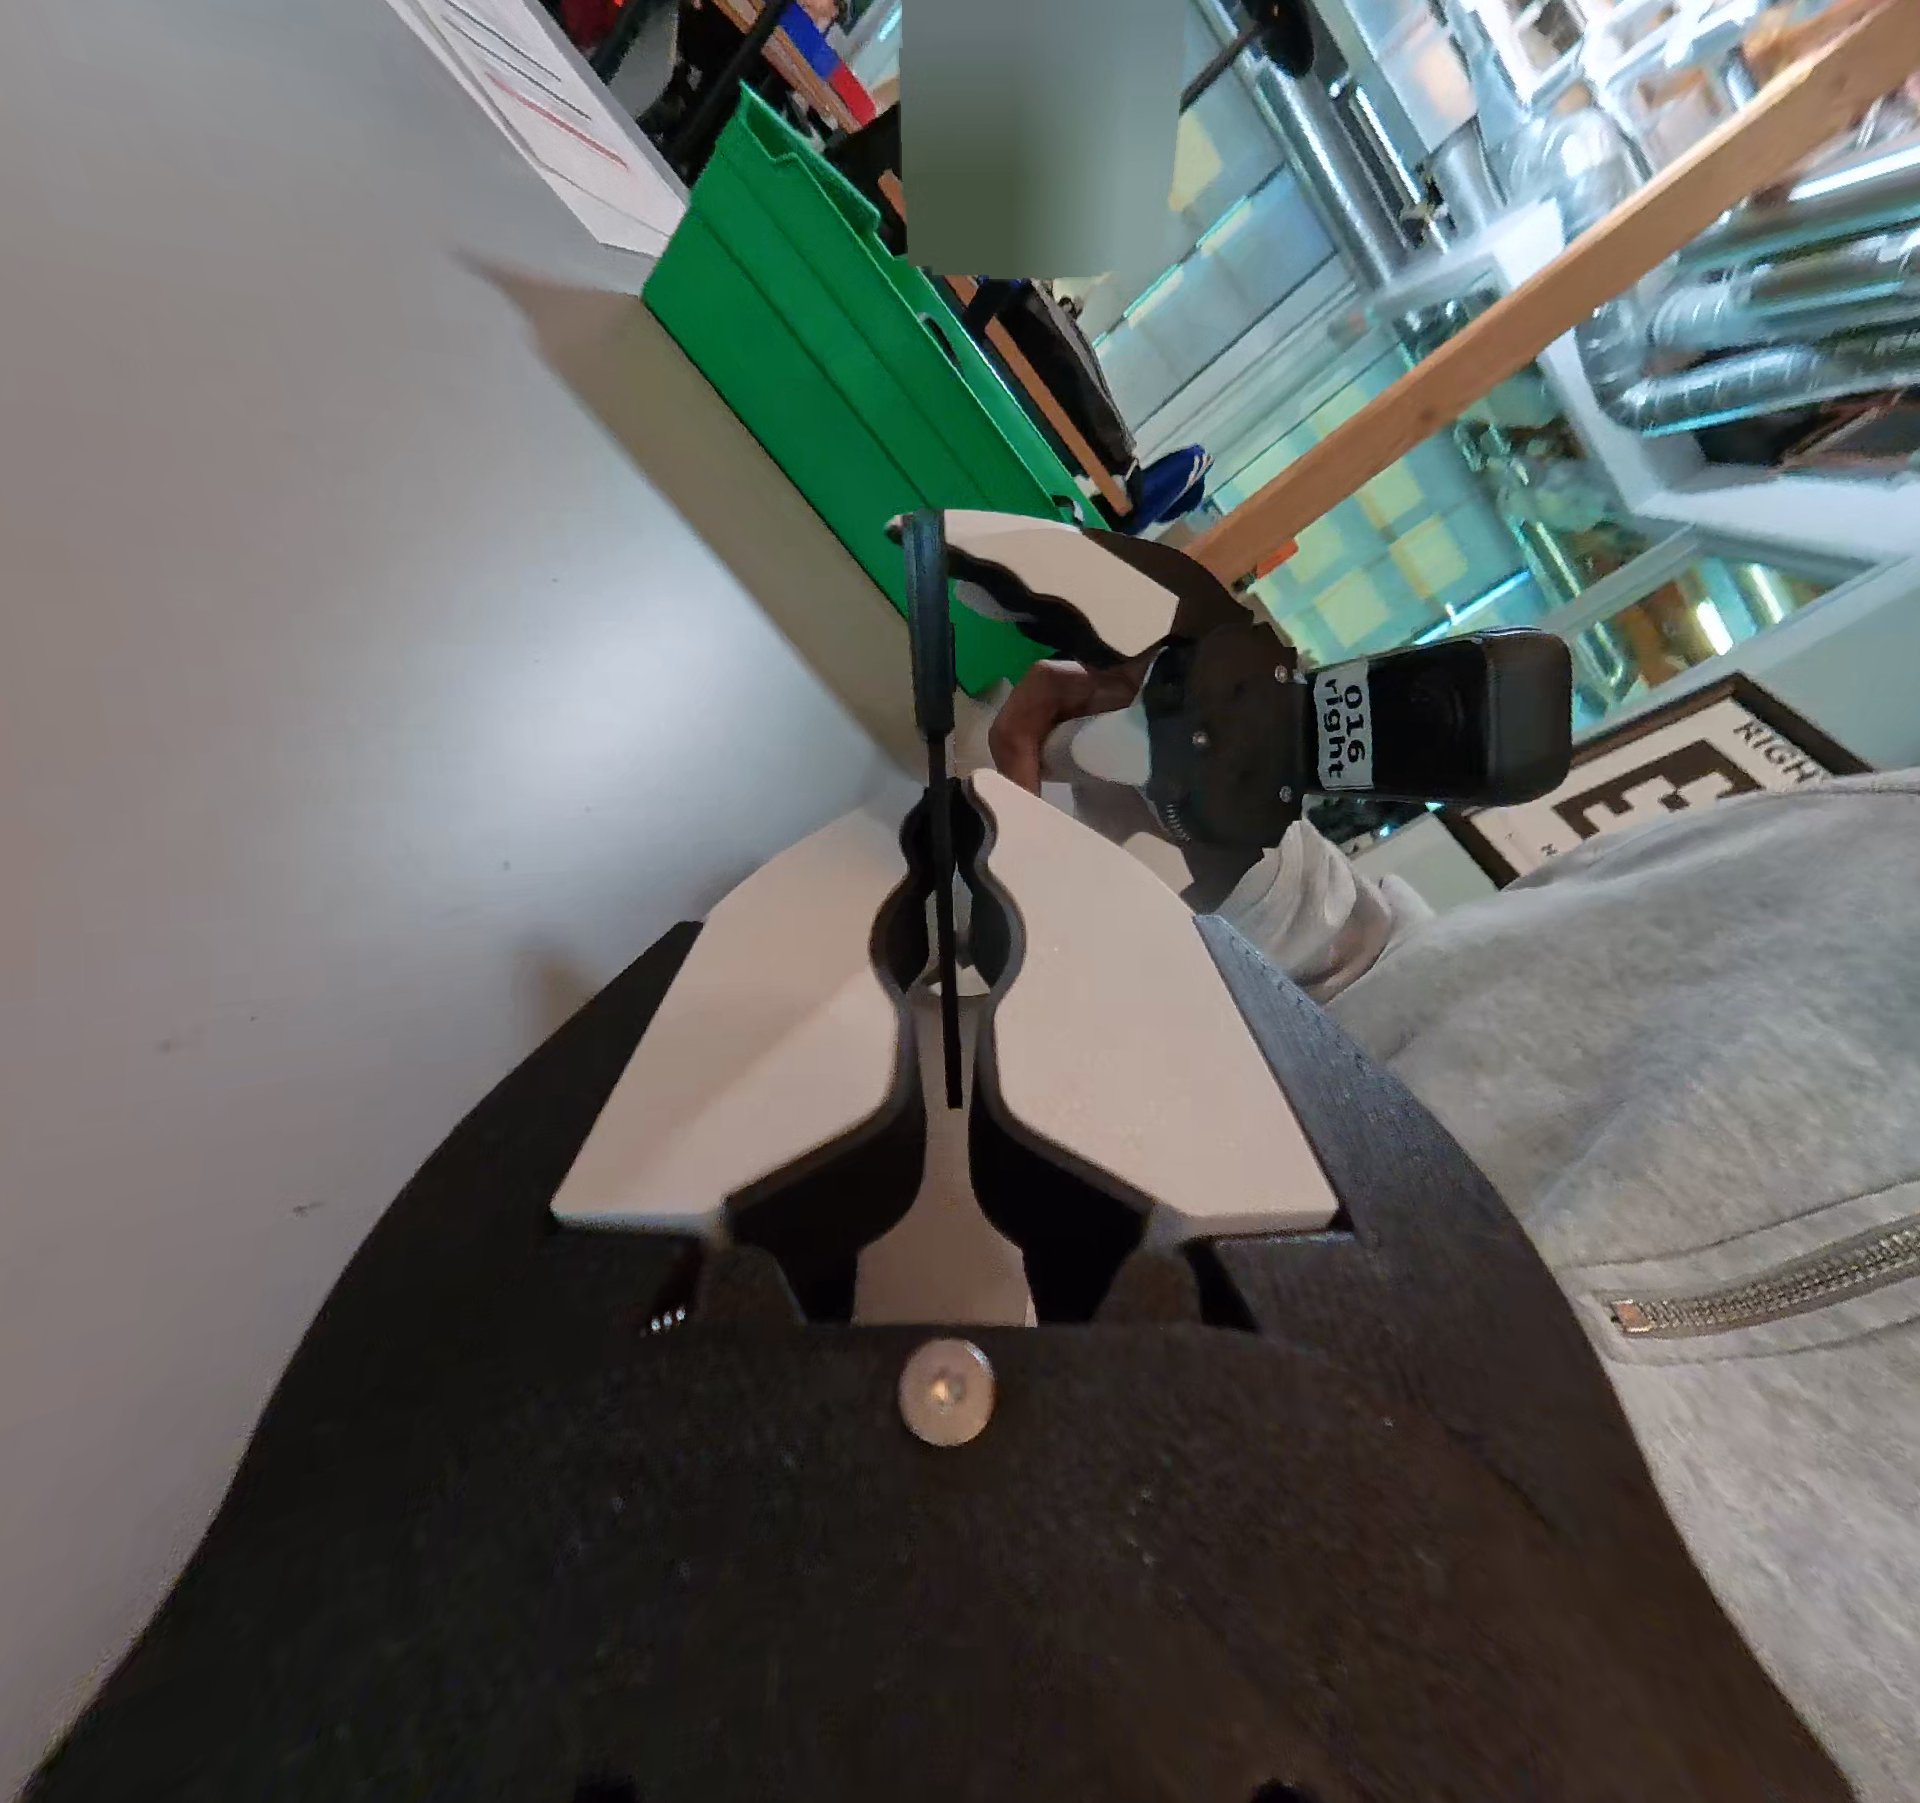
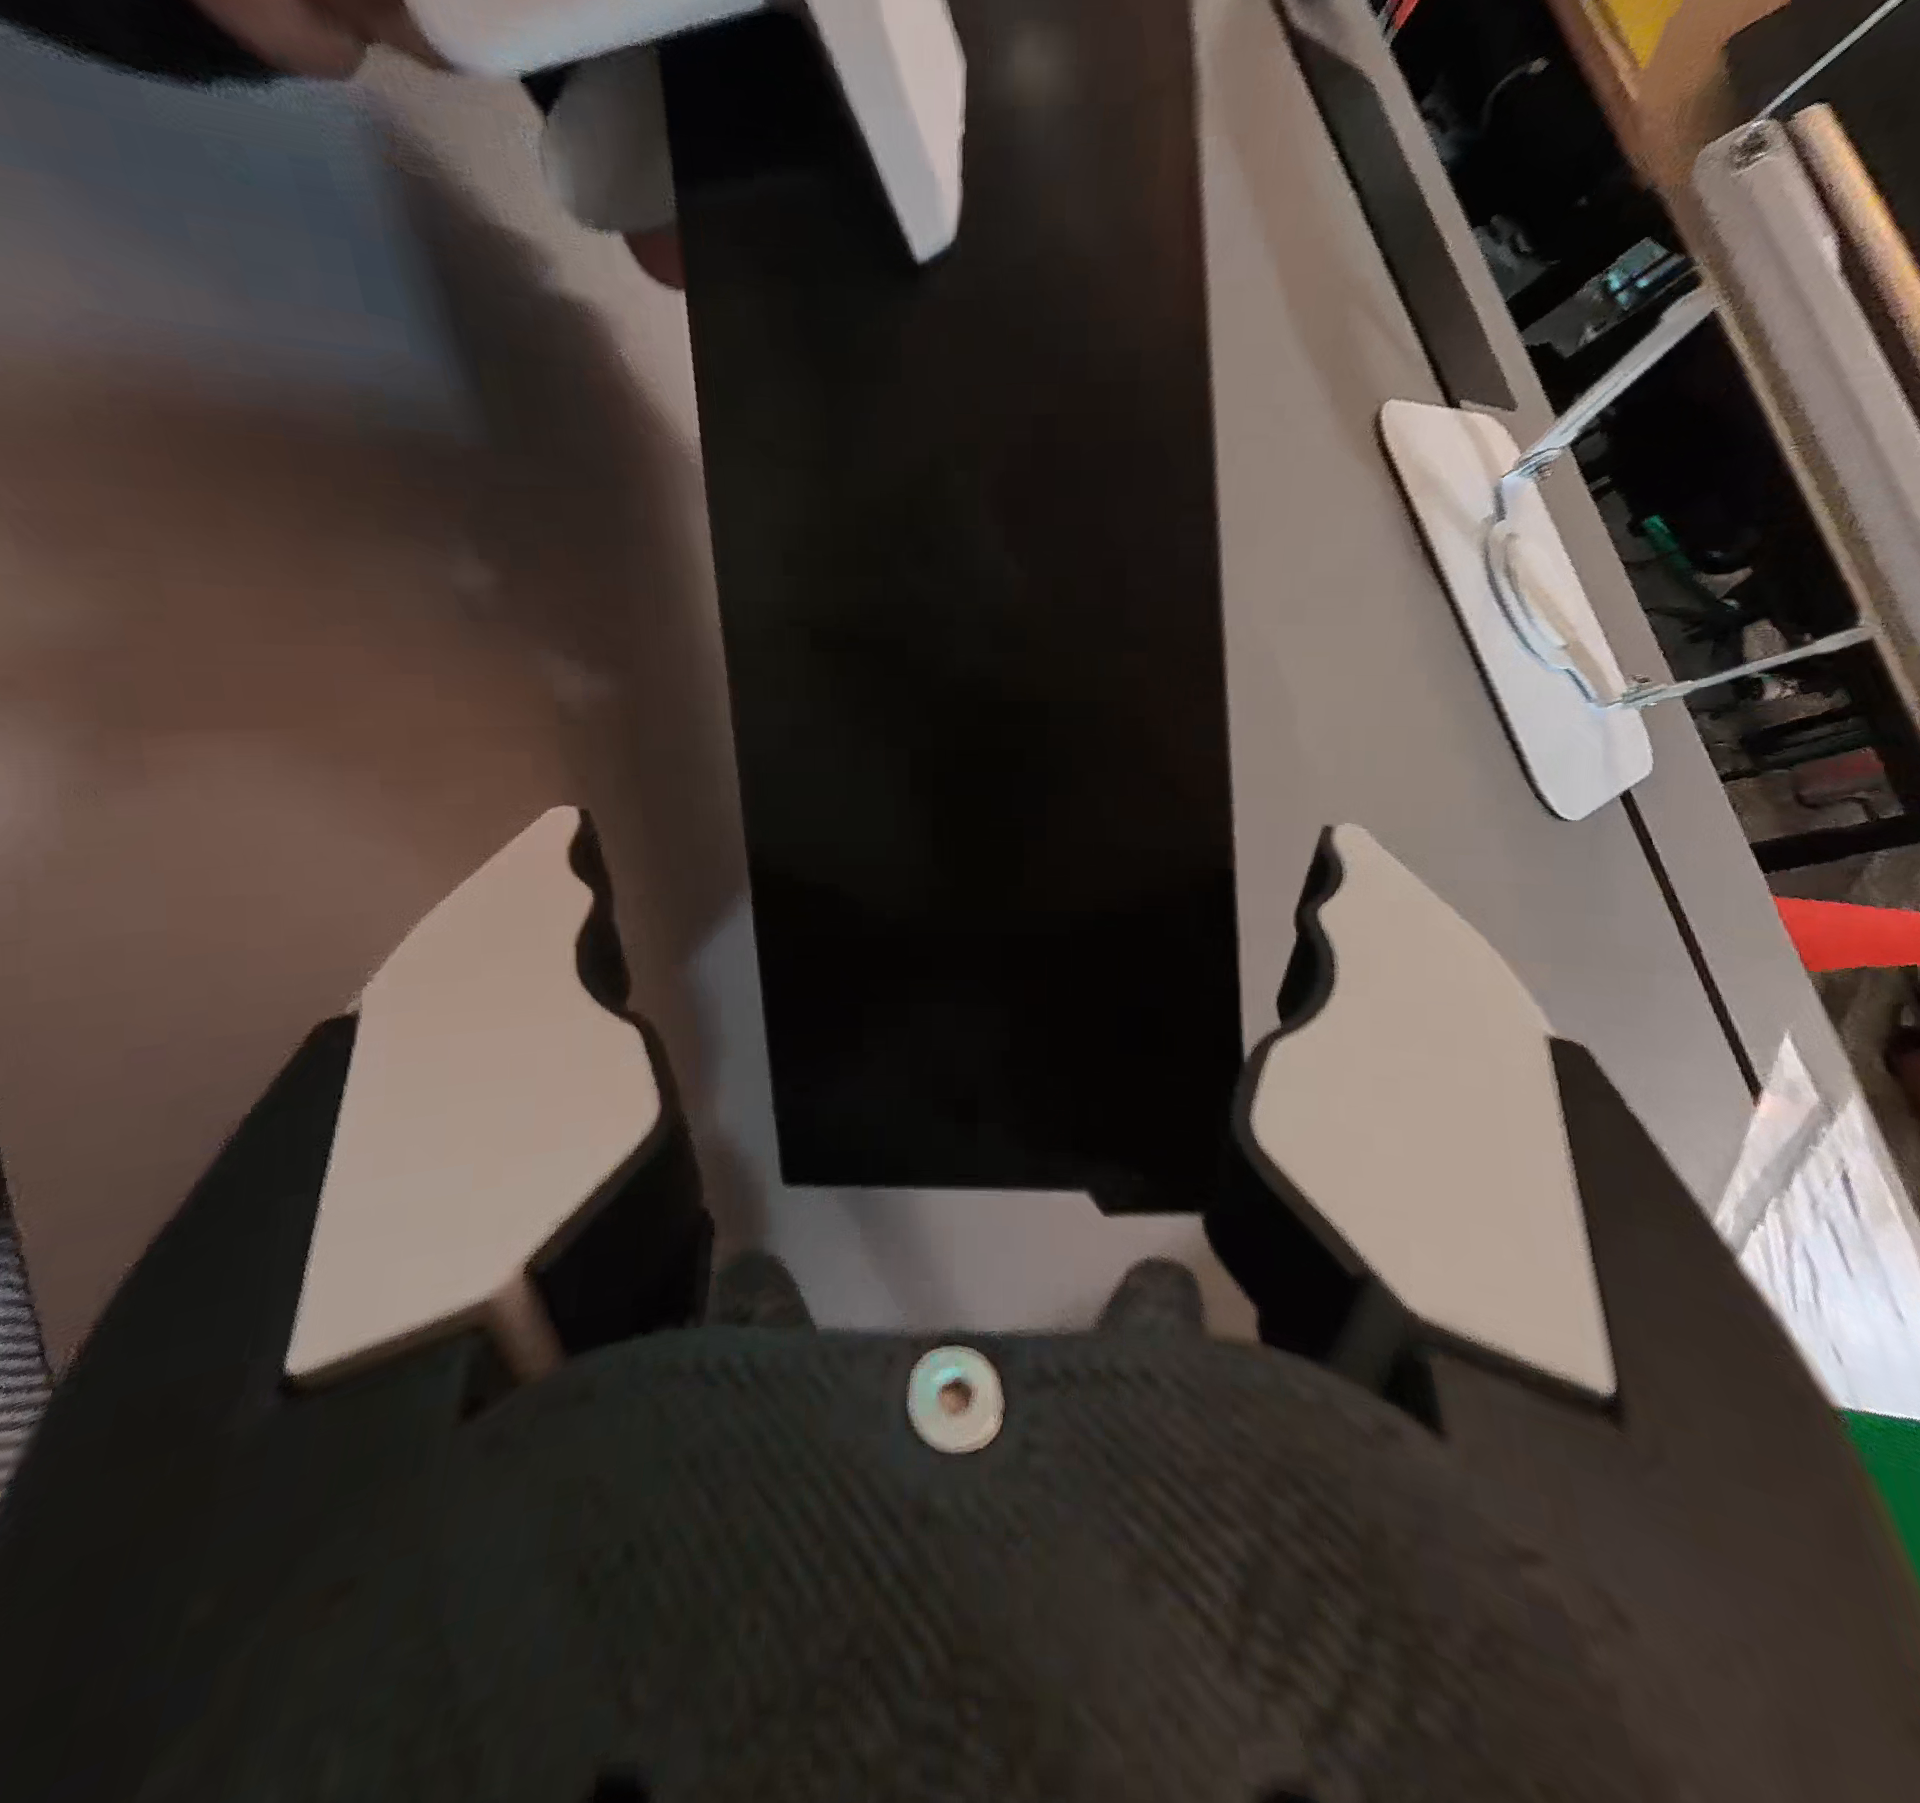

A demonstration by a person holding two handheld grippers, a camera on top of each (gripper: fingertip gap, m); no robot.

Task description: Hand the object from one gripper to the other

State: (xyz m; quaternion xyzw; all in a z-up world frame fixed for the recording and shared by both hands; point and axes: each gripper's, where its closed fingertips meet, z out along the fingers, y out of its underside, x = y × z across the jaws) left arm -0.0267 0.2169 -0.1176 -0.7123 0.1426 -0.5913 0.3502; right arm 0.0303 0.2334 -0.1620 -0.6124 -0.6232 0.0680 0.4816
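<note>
The object is a thin, flat black plate. In the left wrist view it shows edge-on (image 1: 925, 641), clamped between the white fingers of my left gripper (image 1: 948, 797), which is shut on it. My right gripper (image 1: 997, 579) reaches in from the right at the plate's far end. In the right wrist view the plate's broad black face (image 2: 966, 506) lies between the spread fingers of my right gripper (image 2: 954, 826), which is open with a gap on both sides. A white finger of the left gripper (image 2: 883, 39) holds the plate's far end.
A white table (image 1: 312, 610) lies to the left, with stacked green crates (image 1: 831, 351) at its far edge. A person's grey sleeve (image 1: 1610, 1130) fills the right. A white base plate with a metal stand (image 2: 1507, 610) sits on the table (image 2: 1309, 351).
</note>
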